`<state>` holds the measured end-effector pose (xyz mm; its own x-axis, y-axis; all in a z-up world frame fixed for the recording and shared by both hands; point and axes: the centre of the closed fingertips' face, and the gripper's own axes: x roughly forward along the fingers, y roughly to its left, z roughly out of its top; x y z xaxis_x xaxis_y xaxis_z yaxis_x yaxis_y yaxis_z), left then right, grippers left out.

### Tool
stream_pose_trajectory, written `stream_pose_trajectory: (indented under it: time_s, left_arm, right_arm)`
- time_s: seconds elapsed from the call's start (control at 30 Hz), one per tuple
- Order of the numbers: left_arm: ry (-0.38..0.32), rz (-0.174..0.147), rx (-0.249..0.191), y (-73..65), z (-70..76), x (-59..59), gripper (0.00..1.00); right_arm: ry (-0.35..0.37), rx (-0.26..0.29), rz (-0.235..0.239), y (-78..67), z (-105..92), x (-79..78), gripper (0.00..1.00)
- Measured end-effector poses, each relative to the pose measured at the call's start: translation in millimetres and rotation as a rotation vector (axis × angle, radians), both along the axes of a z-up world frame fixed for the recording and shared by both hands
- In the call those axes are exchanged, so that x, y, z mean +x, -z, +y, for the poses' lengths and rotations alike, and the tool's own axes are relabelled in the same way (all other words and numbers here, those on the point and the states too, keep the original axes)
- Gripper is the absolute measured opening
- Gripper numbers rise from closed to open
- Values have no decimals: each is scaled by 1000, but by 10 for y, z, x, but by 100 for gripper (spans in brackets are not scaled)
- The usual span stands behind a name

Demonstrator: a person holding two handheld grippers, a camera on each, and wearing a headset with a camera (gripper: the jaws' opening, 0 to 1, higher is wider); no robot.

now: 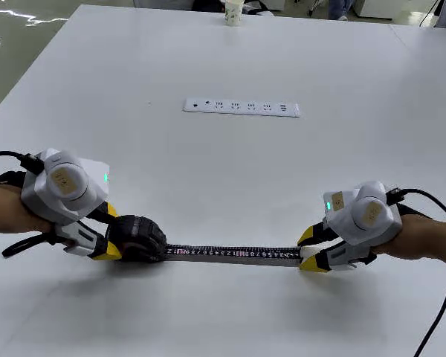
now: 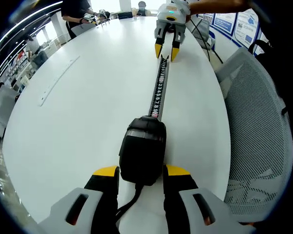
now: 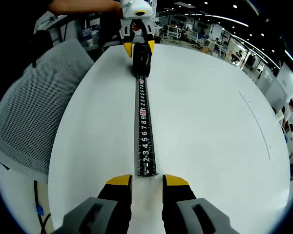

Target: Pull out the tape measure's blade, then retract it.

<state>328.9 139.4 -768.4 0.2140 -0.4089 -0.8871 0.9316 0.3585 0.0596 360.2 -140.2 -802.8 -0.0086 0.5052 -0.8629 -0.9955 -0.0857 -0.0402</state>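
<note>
A black tape measure (image 1: 139, 237) lies on the white table (image 1: 230, 171), and my left gripper (image 1: 110, 232) is shut on its case (image 2: 142, 148) from both sides. The black numbered blade (image 1: 234, 253) is drawn out flat along the table toward the right. Its hooked tip (image 3: 147, 172) rests just in front of my right gripper (image 3: 147, 180), whose yellow-tipped jaws stand apart, so that gripper (image 1: 307, 251) is open with the blade end at its mouth, not clamped. In the left gripper view the right gripper (image 2: 166, 52) sits at the blade's far end.
A white power strip (image 1: 241, 107) lies flat mid-table beyond the blade. A cup (image 1: 233, 11) stands at the far edge. A grey mesh chair (image 2: 254, 126) is beside the table's near edge. Cables trail from both grippers.
</note>
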Motion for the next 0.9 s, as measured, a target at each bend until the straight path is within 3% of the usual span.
stream_pose_trajectory:
  time_s: [0.5,0.7,0.9]
  left_arm:
    - [-84,-9,-42,-30,79,-96,43]
    - [-113,-32,-67,-49,93,-139,49]
    - [-147,-22,-85,-43,96,-229,53]
  right_arm:
    - [66,23,-11,-60,-60,-71,33]
    - [91,37,-17,-86,-81,-97,38]
    - [116,43,-16,-93,-103,-153,45]
